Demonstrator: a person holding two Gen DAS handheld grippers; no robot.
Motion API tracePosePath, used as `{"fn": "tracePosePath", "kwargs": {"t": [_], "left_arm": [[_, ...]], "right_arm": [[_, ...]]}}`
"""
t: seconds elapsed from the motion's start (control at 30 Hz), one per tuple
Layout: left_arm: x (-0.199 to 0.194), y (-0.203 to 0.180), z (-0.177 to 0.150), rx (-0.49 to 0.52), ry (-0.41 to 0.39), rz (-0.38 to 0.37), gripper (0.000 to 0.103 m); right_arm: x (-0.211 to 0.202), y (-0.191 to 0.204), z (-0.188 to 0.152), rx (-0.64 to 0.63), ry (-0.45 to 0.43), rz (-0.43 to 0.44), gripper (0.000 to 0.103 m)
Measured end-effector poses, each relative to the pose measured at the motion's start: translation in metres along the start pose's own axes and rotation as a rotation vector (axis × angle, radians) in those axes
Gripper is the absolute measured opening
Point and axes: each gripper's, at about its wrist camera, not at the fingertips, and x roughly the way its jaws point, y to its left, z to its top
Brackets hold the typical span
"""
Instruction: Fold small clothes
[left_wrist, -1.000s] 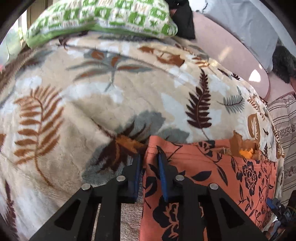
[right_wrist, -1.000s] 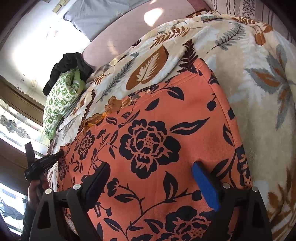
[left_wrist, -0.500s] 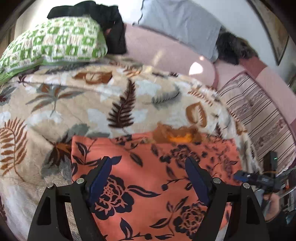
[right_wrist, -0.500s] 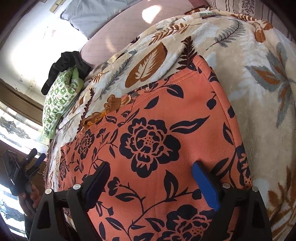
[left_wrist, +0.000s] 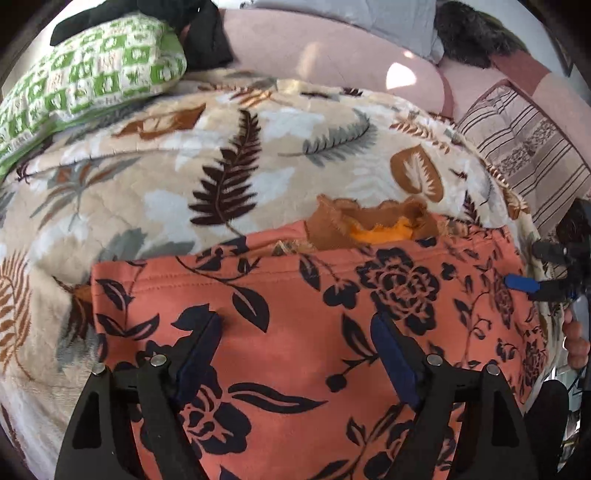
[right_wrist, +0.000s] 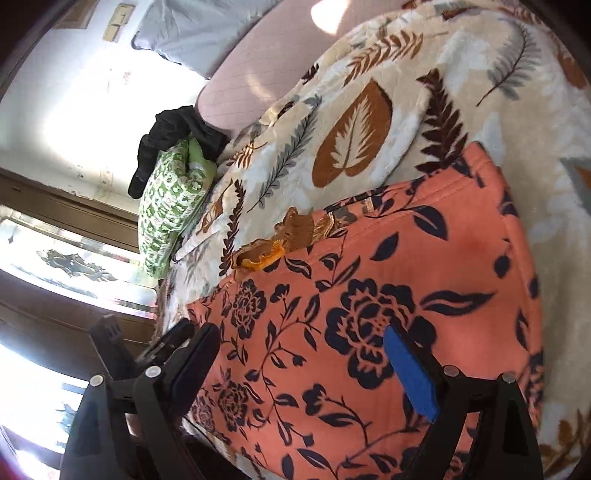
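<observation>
The left gripper (left_wrist: 295, 347) has just let its jaws spread wide, and nothing is pinched between them; the right gripper (right_wrist: 303, 363) hangs wide apart too, empty. Under both sets of jaws lies the orange cotton garment with black flower print (left_wrist: 332, 317), flat on the cream leaf-patterned fleece blanket (left_wrist: 184, 177) over the bed. Best bet for the next fold: grab a hemmed corner, not mid-panel. Beyond the jaws there's plenty of bare blanket; the green checked pillow (left_wrist: 92, 74) sits well clear.
</observation>
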Motion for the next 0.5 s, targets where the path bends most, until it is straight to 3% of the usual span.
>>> {"fn": "tracePosePath", "kwargs": {"t": [0.1,0.17,0.23,0.3,0.4,0.5], "left_arm": [[0.010,0.003,0.001,-0.006,-0.029,0.011,0.087],[0.011,0.004,0.008,-0.022,-0.014,0.040,0.086],[0.001,0.010,0.013,-0.075,-0.045,0.064,0.087],[-0.016,0.022,0.011,-0.147,-0.089,0.094,0.087],[-0.043,0.037,-0.004,-0.218,-0.118,0.080,0.087],[-0.075,0.039,-0.030,-0.229,-0.161,0.075,0.087]], "right_arm": [[0.011,-0.031,0.039,0.089,-0.054,-0.089,0.092],[0.007,-0.052,0.056,0.217,-0.110,-0.025,0.092],[-0.003,-0.046,0.061,0.208,-0.152,-0.055,0.092],[-0.018,-0.033,0.054,0.152,-0.188,-0.134,0.092],[-0.043,-0.023,0.025,0.115,-0.182,-0.125,0.092],[-0.075,-0.018,-0.013,0.088,-0.197,-0.148,0.092]]}}
